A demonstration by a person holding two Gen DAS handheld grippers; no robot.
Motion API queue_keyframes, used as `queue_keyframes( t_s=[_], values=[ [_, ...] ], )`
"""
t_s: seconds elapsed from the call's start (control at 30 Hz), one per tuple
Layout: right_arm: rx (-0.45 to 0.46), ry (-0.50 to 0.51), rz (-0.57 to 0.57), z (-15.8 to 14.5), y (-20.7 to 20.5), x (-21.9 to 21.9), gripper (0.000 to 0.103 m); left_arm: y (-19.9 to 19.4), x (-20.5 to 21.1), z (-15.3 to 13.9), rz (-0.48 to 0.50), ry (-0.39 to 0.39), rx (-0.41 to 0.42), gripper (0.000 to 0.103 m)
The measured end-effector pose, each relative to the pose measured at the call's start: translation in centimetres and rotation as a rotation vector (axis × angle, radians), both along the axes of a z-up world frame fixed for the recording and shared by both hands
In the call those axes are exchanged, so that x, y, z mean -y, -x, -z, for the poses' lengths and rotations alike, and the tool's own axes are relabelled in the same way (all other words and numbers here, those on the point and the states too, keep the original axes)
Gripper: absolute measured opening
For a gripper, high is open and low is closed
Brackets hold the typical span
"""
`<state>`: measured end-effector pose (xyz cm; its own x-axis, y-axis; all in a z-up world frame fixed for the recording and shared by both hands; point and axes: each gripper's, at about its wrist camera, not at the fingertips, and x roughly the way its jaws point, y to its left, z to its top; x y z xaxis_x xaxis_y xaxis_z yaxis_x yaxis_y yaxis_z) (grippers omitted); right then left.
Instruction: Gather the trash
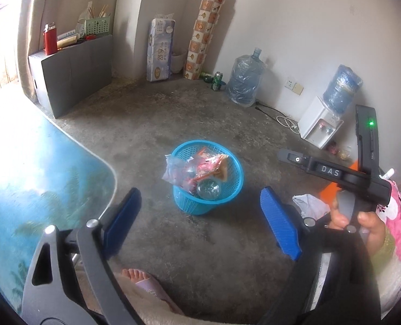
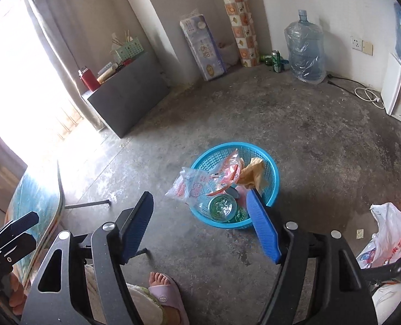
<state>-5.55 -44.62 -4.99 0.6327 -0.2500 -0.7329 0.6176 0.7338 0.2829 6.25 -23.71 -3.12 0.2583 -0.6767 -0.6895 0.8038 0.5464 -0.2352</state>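
- While both hung above the floor, left gripper and right gripper jaws stood apart, empty.
- Round blue plastic mesh basket of wrappers sat beyond the jaws.

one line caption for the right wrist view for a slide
Open right gripper above a blue basket of trash on the concrete floor, nothing between its pads.

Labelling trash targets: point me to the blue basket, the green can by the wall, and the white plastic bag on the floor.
blue basket [image 2: 272, 174]: right wrist view, on the bare mesh wall at its right.
green can [image 1: 217, 80]: left wrist view, on its side.
white plastic bag [image 2: 387, 233]: right wrist view, on its crumpled body.
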Motion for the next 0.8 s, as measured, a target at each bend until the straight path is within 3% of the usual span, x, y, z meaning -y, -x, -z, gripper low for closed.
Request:
queue_keyframes(
  t_s=[0.13,0.4,0.57,0.7,0.8],
  values=[
    [0.004,0.059,-0.027,-1.9,0.4,-5.3,0.089,1.6,-4.5,-1.6,-0.110,-0.018,0.072,0.092],
    [-0.087,0.185,-0.056,-3.0,0.7,-14.3,0.096,2.7,-11.3,-3.0,-0.351,-0.049,0.098,0.094],
    [-0.128,0.276,0.006,-4.2,0.8,-16.4,0.096,2.5,-13.5,-3.3,-0.488,-0.088,0.118,0.094],
    [-0.139,0.349,0.102,-5.8,1.3,-16.6,0.096,2.6,-13.9,-3.6,-0.557,-0.142,0.205,0.094],
    [-0.120,0.390,0.179,-6.5,1.9,-16.5,0.096,3.0,-14.0,-3.9,-0.590,-0.137,0.247,0.094]
  ],
)
